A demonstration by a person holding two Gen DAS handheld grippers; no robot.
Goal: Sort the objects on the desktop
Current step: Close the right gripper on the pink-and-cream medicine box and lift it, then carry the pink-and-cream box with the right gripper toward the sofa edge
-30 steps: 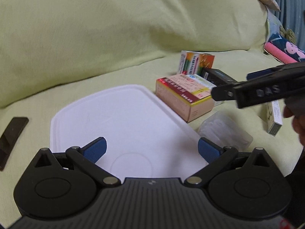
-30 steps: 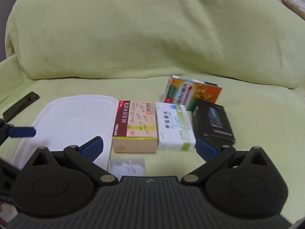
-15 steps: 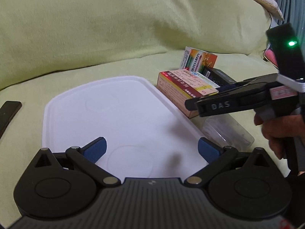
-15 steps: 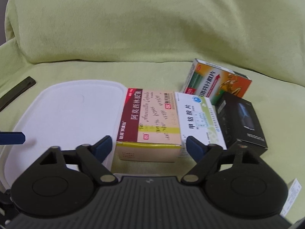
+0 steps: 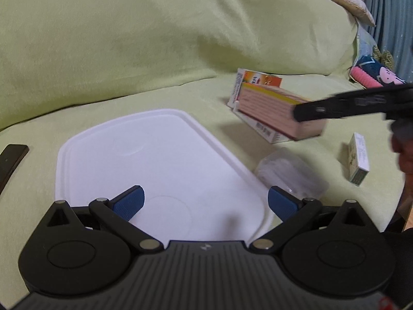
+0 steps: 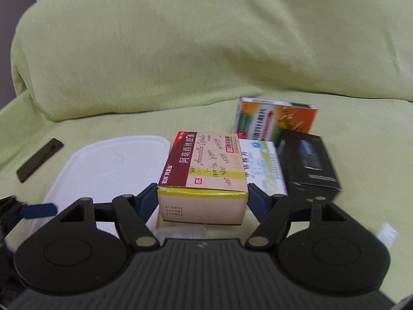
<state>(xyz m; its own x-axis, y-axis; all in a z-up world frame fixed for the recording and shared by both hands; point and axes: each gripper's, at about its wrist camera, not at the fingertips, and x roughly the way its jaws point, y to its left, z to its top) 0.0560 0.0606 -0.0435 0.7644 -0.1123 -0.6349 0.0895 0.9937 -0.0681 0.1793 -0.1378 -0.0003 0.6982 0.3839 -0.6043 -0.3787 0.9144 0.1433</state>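
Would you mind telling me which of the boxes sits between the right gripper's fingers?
The red and beige box with the yellow band. The right gripper is closing its jaws around it; the white-green box, black box and orange box lie beyond.

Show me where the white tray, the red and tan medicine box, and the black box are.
white tray (image 5: 160,155), left wrist view, bare middle.
red and tan medicine box (image 6: 206,165), right wrist view, top face.
black box (image 6: 307,165), right wrist view, top face.

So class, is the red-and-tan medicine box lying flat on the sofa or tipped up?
Tipped up: the red-and-tan medicine box is off the sofa cover, between the closing right claw.
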